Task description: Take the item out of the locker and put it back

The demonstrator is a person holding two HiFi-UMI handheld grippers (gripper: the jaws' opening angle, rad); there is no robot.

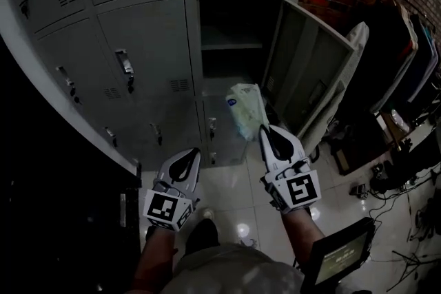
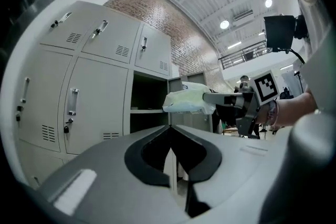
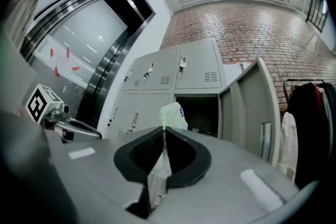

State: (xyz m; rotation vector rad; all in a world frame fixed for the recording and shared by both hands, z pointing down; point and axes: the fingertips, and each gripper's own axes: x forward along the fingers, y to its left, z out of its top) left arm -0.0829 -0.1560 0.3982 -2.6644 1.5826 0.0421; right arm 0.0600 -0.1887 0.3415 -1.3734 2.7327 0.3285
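Right tongs (image 1: 264, 130) pinch the thin edge of a pale plastic bag (image 1: 244, 107), just in front of the open locker (image 1: 231, 46). Left tongs (image 1: 196, 152) are closed and empty. That slim pinch could slip, dropping the bag onto the floor (image 1: 234, 182).

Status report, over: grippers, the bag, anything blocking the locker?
Right gripper shut on the bag, held in front of the open locker. Left gripper shut, empty. Door swung wide, nothing in the way.
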